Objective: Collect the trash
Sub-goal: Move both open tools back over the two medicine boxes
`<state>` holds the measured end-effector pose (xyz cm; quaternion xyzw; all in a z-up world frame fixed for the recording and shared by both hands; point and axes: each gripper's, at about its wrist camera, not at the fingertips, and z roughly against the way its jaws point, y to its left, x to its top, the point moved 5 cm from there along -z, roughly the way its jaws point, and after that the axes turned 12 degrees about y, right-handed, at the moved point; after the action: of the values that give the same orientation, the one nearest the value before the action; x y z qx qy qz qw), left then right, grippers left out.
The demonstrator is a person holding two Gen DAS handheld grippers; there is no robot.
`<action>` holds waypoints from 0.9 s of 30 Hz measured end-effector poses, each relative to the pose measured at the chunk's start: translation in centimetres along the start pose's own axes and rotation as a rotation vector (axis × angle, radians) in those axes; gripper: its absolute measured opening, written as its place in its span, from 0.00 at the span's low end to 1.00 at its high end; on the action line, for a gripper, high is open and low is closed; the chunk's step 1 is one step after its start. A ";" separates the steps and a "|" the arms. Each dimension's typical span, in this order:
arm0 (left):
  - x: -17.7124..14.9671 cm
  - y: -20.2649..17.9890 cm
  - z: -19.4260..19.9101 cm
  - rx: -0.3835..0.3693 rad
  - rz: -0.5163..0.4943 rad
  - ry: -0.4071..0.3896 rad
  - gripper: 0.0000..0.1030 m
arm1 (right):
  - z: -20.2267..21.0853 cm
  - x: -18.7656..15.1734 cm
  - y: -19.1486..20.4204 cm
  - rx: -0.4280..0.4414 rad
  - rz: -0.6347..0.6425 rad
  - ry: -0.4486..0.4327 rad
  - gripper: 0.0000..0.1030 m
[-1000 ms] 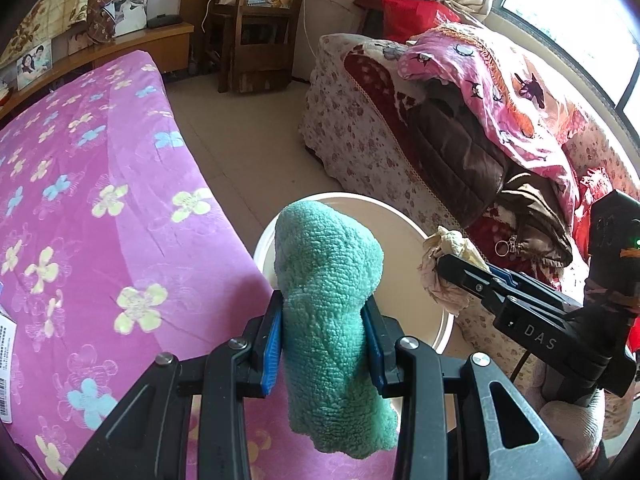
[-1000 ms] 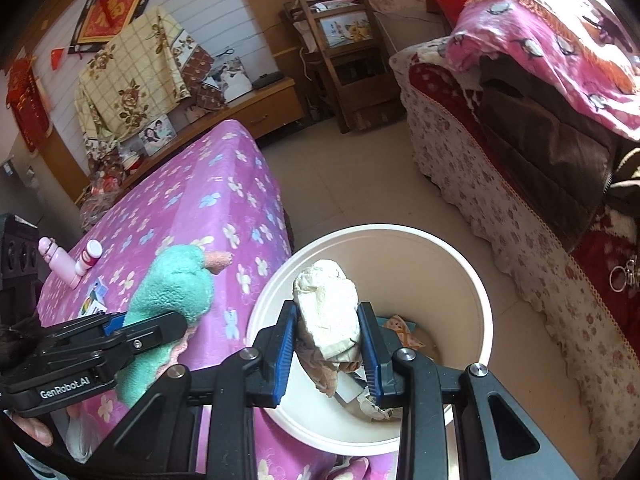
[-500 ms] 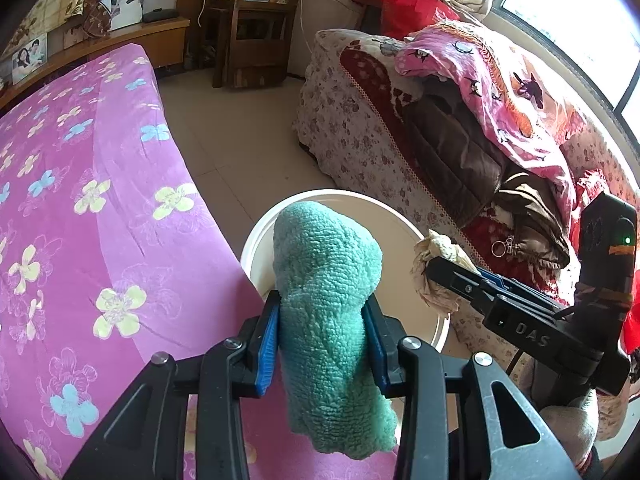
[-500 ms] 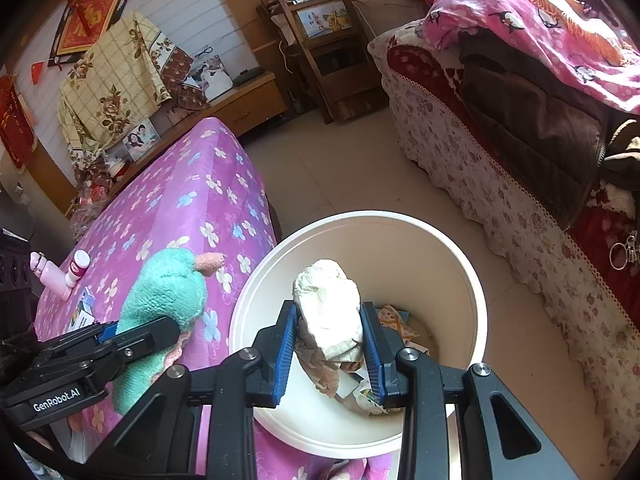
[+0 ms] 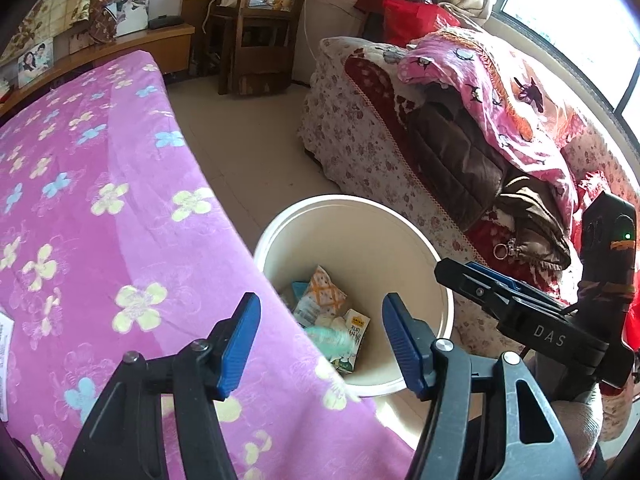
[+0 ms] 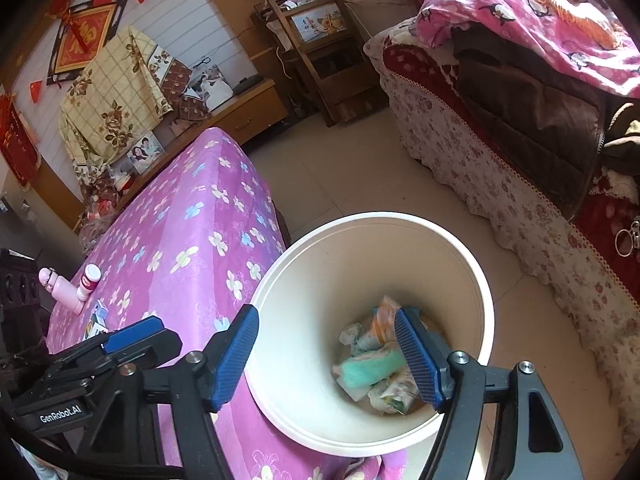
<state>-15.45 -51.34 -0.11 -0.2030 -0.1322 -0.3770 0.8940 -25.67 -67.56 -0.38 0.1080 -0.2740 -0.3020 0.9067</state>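
Both grippers hang wide open over the bin, and the trash lies inside it

The left gripper (image 5: 320, 332) has its blue pads far apart and holds nothing. The right gripper (image 6: 326, 354) is spread just as wide and is empty too. The cream bin (image 6: 472, 264) stands on the floor, touching the edge of the purple bed (image 6: 192, 240). At the bottom of the bin lies a green cloth (image 6: 370, 368), blurred in the left view, with a pale rag (image 6: 362, 338) beside it and some wrappers (image 5: 324, 300) around them. A small carton (image 5: 354, 338) sits next to the green cloth. Two pink bottles (image 6: 74, 286) lie on the bed, well away from the bin. A sofa (image 5: 360, 148) piled with a pink blanket (image 5: 496, 96) stands on the other side of the bin
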 end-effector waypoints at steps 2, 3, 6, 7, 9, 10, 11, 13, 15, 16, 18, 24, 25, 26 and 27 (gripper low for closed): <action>-0.2 0.3 0.4 0.015 0.004 -0.006 0.62 | 0.1 -0.1 0.5 -0.005 0.015 0.001 0.72; -0.3 0.6 0.8 0.031 0.008 -0.012 0.62 | 0.1 -0.3 0.8 -0.007 0.023 0.002 0.72; -0.7 1.5 1.7 0.061 0.020 -0.029 0.62 | 0.3 -0.6 2.0 -0.009 0.047 0.005 0.72; -0.7 1.7 2.0 0.071 0.024 -0.032 0.62 | 0.4 -0.7 2.4 -0.010 0.055 0.004 0.72; -1.0 2.5 2.7 0.090 0.032 -0.045 0.62 | 0.7 -0.8 3.4 -0.010 0.069 0.004 0.72; -1.1 2.8 3.1 0.098 0.036 -0.050 0.62 | 0.8 -0.9 4.0 -0.008 0.080 0.002 0.72; -1.3 3.2 3.4 0.107 0.040 -0.054 0.62 | 0.9 -0.9 4.4 -0.006 0.086 0.001 0.72; -1.7 4.0 4.0 0.120 0.050 -0.058 0.62 | 1.2 -0.9 5.6 -0.002 0.104 -0.001 0.72; -2.2 5.1 4.8 0.124 0.066 -0.060 0.62 | 1.2 -1.0 6.5 0.006 0.117 0.000 0.72; -2.4 5.5 5.1 0.128 0.073 -0.061 0.62 | 1.2 -1.1 7.2 0.010 0.128 0.004 0.72; -2.9 6.8 5.9 0.138 0.090 -0.065 0.62 | 1.1 -1.3 8.2 0.016 0.144 0.008 0.72; -4.8 12.7 9.1 0.215 0.157 -0.076 0.62 | 0.5 -2.2 12.0 0.054 0.202 0.028 0.72; -5.1 13.8 9.6 0.232 0.172 -0.077 0.62 | 0.3 -2.4 12.6 0.063 0.212 0.034 0.72; -5.4 15.2 10.1 0.252 0.190 -0.078 0.62 | 0.1 -2.5 13.2 0.072 0.221 0.041 0.72; -5.6 16.8 10.7 0.273 0.216 -0.077 0.62 | -0.1 -2.7 13.8 0.080 0.229 0.047 0.72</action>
<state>-7.96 -32.26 2.69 -0.1070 -0.1938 -0.2493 0.9428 -20.62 -54.97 3.37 0.1191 -0.2752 -0.1824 0.9364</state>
